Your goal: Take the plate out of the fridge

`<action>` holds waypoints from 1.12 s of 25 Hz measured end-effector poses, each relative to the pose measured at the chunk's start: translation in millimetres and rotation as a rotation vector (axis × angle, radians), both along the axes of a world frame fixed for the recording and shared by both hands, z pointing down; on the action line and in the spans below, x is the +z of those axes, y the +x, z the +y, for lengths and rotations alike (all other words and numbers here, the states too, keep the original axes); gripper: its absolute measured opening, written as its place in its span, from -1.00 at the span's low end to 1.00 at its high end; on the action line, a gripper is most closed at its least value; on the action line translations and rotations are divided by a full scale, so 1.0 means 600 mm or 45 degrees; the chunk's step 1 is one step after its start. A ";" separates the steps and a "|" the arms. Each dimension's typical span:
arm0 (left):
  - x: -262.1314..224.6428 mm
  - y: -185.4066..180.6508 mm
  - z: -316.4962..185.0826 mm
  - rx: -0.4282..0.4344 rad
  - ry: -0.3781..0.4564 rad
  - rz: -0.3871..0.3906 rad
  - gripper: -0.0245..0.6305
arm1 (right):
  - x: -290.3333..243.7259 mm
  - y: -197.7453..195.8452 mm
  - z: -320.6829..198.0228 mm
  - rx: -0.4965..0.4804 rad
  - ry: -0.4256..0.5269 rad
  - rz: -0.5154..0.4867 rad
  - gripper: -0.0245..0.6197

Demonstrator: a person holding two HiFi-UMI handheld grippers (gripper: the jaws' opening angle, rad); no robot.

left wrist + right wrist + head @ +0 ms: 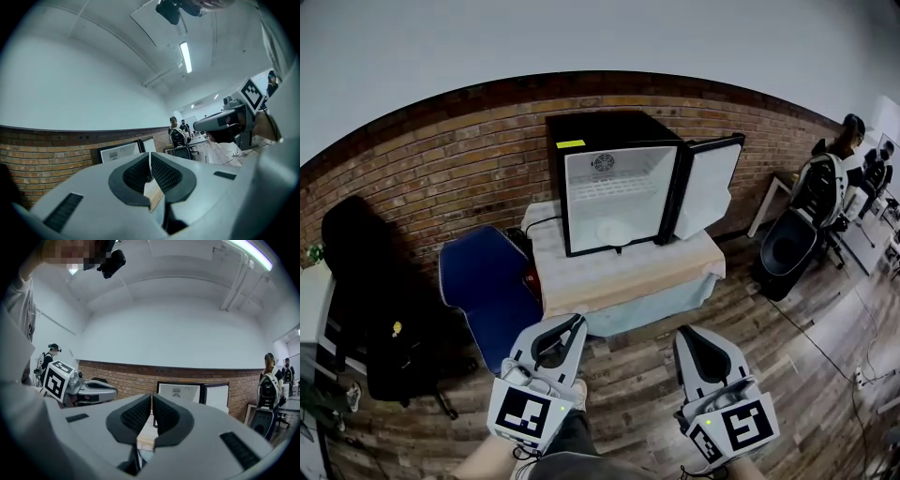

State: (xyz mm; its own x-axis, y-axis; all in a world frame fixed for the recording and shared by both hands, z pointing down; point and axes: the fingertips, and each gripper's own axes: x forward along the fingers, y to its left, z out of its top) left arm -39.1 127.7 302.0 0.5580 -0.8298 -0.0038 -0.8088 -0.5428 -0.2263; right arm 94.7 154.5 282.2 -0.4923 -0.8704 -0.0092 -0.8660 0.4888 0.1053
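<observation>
- One black fridge point(614, 127) sitting on one cloth-covered table point(628, 274); its single door point(710, 187) hanging open to right.
- One pale plate point(614, 232) lying on fridge floor under one wire shelf point(609, 190), faint against white interior.
- Two grippers hovering low, well short of table.
- Left gripper point(575, 322): jaws pressing together, nothing between.
- Right gripper point(686, 333): likewise closed, empty.
- One blue chair point(483, 277) standing left of table.

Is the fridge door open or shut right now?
Open: the door hangs swung out to the right of the fridge, whose white inside and wire shelf show.
</observation>
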 end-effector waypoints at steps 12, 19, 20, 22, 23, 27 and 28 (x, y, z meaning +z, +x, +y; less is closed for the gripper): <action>0.013 -0.038 -0.159 0.001 -0.059 0.000 -0.85 | 0.026 -0.028 -0.174 0.024 -0.088 -0.052 -0.82; 0.011 -0.071 -0.265 0.006 -0.092 0.004 -0.85 | 0.024 -0.064 -0.281 0.028 -0.130 -0.038 -0.82; 0.010 -0.074 -0.281 0.012 -0.088 0.002 -0.85 | 0.023 -0.070 -0.297 0.028 -0.134 -0.035 -0.82; 0.009 -0.081 -0.314 0.024 -0.079 -0.009 -0.85 | 0.021 -0.081 -0.328 0.027 -0.143 -0.031 -0.82; 0.009 -0.084 -0.330 0.030 -0.075 -0.015 -0.85 | 0.020 -0.085 -0.343 0.028 -0.147 -0.029 -0.82; 0.009 -0.095 -0.395 0.042 -0.109 -0.006 -0.85 | 0.015 -0.099 -0.408 0.040 -0.158 -0.022 -0.82; 0.009 -0.097 -0.411 0.049 -0.115 -0.006 -0.85 | 0.014 -0.102 -0.424 0.044 -0.162 -0.021 -0.82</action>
